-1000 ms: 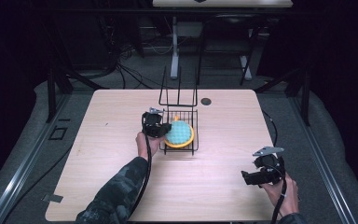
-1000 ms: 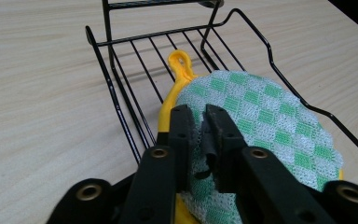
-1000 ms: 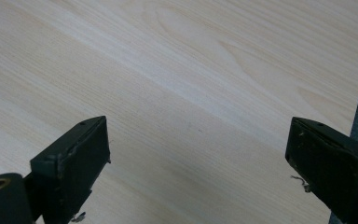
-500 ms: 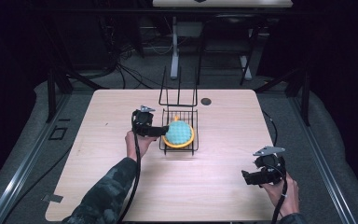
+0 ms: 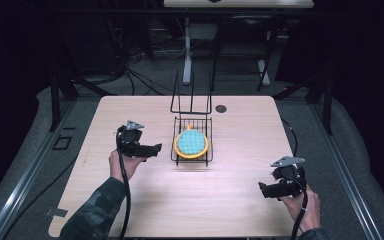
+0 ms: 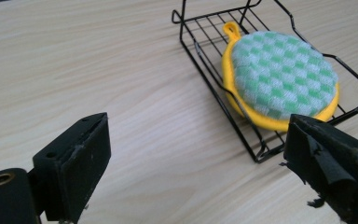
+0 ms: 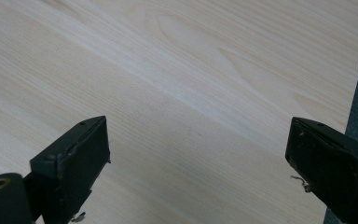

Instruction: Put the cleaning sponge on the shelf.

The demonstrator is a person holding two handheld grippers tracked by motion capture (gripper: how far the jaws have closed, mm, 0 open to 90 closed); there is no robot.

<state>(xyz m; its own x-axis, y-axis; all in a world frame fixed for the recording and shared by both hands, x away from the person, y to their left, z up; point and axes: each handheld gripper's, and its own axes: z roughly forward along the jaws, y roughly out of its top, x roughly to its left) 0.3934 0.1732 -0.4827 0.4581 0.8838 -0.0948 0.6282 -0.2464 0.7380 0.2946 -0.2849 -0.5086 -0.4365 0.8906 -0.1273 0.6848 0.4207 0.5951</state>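
A round green pad (image 5: 192, 142) with a yellow edge lies flat inside a black wire basket (image 5: 177, 150). The basket stands in the middle of a light wooden table (image 5: 240, 200). A little yellow loop sticks out of the pad at the far end.

The left gripper (image 5: 152, 149) is held in the person's left hand (image 5: 121, 164). It hangs just beside the basket and points at it. Its jaws have just been opening. They are wide apart and nothing is between them. In the left gripper view (image 6: 196, 163), bare wood lies between the two jaws. The basket (image 6: 205, 70) and the pad (image 6: 282, 74) sit ahead of the jaws, closer to the right jaw than to the left one. The near corner of the basket is close to the tip of the right jaw, but the jaw does not touch it. The pad leans a bit on the basket's wire side.

The right gripper (image 5: 264, 189) is in the person's right hand (image 5: 302, 207), well apart from the basket, near the corner of the table. Its jaws are wide apart too and hold nothing. In the right gripper view (image 7: 198, 158), bare wood lies between and ahead of the jaws, and the table's edge runs just past the right jaw.

A small dark round spot (image 5: 221, 108) sits on the table behind the basket.
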